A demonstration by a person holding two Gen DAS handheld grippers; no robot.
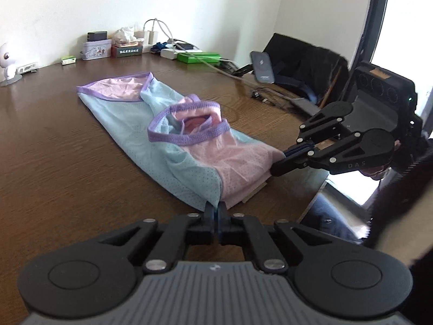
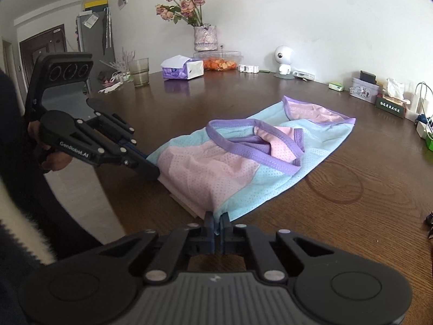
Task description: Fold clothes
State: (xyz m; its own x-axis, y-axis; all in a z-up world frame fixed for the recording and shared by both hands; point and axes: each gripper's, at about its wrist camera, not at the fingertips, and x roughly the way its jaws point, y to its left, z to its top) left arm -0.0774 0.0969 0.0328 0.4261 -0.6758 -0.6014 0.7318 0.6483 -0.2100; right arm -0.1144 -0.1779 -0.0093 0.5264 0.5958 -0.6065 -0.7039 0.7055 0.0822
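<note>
Wooden table (image 1: pixel 54 149), garment (image 1: pixel 151 124) lengthwise toward wall

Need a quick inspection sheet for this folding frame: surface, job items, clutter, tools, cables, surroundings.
Surface: dark wooden table, ring mark on the grain.
Job's things: one pink, blue and purple mesh garment, partly folded, lying flat.
Clutter: tissue pack, glass, flower vase, small white camera, tins and boxes along the wall.
Tools: left tool shut on the garment's near hem; right tool shut on the same hem at the other corner.
Cables: white charger leads at the far edge.
Surroundings: white walls, dark chair, door and fridge in the right wrist view.
</note>
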